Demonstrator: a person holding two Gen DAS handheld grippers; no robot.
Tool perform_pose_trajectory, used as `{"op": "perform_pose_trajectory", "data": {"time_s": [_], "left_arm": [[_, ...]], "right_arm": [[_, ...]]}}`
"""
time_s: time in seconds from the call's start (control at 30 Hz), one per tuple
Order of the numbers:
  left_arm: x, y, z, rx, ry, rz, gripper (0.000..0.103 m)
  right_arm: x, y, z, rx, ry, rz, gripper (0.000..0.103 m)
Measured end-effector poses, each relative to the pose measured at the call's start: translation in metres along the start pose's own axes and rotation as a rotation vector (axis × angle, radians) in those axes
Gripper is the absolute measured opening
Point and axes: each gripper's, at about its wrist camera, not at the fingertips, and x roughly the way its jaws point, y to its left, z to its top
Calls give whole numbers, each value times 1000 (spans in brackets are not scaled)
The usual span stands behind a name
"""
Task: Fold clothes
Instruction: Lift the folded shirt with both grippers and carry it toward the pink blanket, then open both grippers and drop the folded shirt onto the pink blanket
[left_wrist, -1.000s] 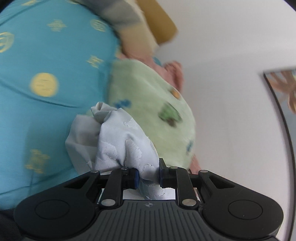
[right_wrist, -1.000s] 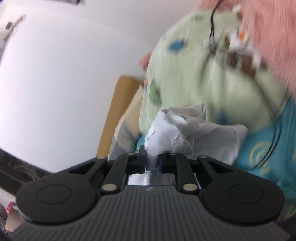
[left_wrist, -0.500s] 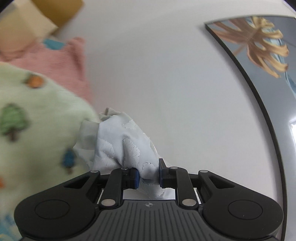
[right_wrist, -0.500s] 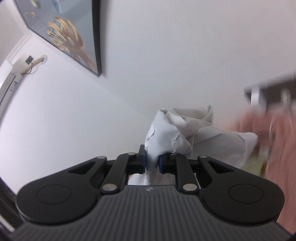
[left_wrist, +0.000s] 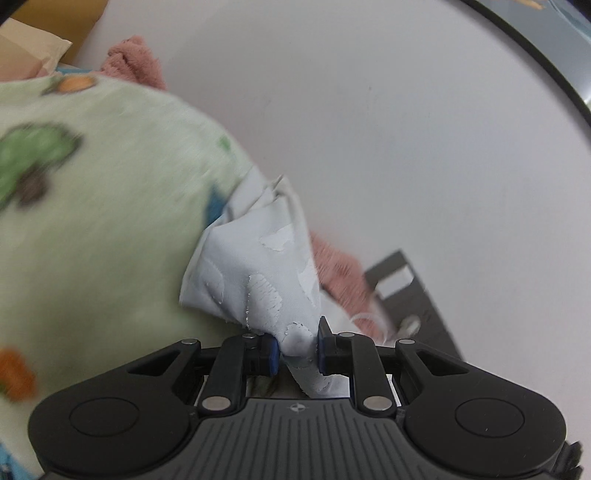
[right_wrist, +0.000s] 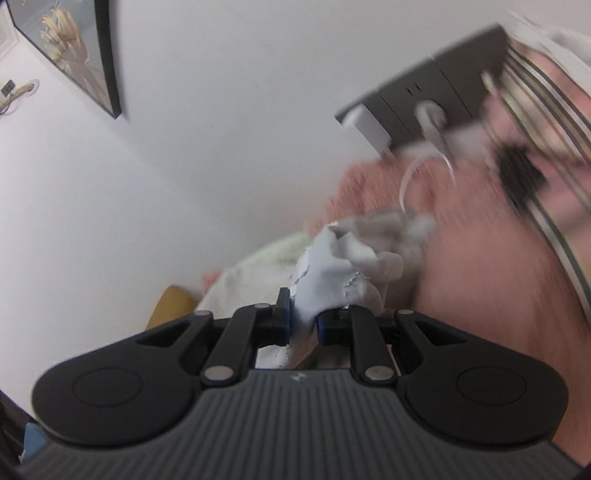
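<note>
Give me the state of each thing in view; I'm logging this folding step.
Left hand-held gripper: shut on pale blue cloth.
Right hand-held gripper: shut on the same cloth.
Pale blue cloth: bunched, crumpled.
Green blanket: heaped.
Pink blanket: heaped, blurred.

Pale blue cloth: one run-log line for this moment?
left tongs: shut on pale blue cloth | right tongs: shut on same cloth | fold: not yet laid flat

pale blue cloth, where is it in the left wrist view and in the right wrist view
Left wrist view: the pale blue cloth sits at lower centre, bunched and pinched in the left hand-held gripper, against the green fleece blanket.
Right wrist view: it is at lower centre, crumpled and pinched in the right hand-held gripper.
Shared landmark: the dark wall socket panel, at right in the left view, at upper right in the right view.
</note>
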Motion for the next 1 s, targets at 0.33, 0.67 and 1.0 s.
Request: {"op": "perform_pose_trajectory", "data": {"time_s": [0.33,0.67,1.0], "left_arm": [[-14,-1,-39,124,30,138,24],[-131,-104,-28,328,-86,190,90],[-275,-177,-75,507,-262,237,103]], "right_arm": [[-25,8,-48,-99,88,-152,27],[-112,93,-34,-306,63,-86,84],[-214,175,-65,-618,-38,-28,84]]}}
